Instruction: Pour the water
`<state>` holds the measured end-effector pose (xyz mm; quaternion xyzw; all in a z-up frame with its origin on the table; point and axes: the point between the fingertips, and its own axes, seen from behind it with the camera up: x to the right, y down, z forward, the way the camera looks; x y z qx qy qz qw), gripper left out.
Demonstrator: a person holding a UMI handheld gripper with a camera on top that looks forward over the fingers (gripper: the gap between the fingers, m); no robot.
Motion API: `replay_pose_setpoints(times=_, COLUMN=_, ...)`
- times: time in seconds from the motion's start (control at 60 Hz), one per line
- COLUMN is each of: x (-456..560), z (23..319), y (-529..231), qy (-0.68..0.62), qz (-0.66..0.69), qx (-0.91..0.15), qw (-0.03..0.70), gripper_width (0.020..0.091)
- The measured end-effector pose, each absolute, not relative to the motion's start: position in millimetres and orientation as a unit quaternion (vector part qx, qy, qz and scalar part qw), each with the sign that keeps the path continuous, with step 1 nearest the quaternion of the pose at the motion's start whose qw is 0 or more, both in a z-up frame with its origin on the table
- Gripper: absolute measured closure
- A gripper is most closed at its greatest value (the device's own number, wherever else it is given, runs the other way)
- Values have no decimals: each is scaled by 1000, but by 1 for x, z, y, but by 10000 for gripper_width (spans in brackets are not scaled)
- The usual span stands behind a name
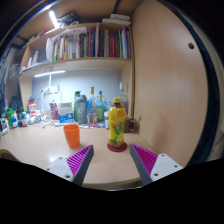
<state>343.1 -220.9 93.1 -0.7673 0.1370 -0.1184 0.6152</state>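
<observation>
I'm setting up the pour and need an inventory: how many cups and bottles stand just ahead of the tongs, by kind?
Orange cup: 1
Yellow bottle with red cap: 1
Total: 2
Both stand on the desk beyond the open tongs; the clutter farther back is left uncounted.

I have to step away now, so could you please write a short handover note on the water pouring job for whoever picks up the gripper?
Gripper: open, holding nothing, fingers spread above the desk.
Bottle: yellow-labelled with a green cap, upright on a dark red coaster on the wooden desk, just ahead of the fingers and slightly toward the right one.
Orange cup: upright on the desk, left of the bottle and apart from it, ahead of the left finger.
Done: nothing visible yet; the bottle is not grasped and its cap is on.
Left: probably grasp the bottle, deal with the cap, pour into the cup.
</observation>
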Motion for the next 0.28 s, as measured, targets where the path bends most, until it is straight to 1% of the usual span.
replay_pose_setpoints(times=0.283, x=316, z=99, y=-271, qy=123, qz=-121, qx=-764, qw=621, gripper_width=269)
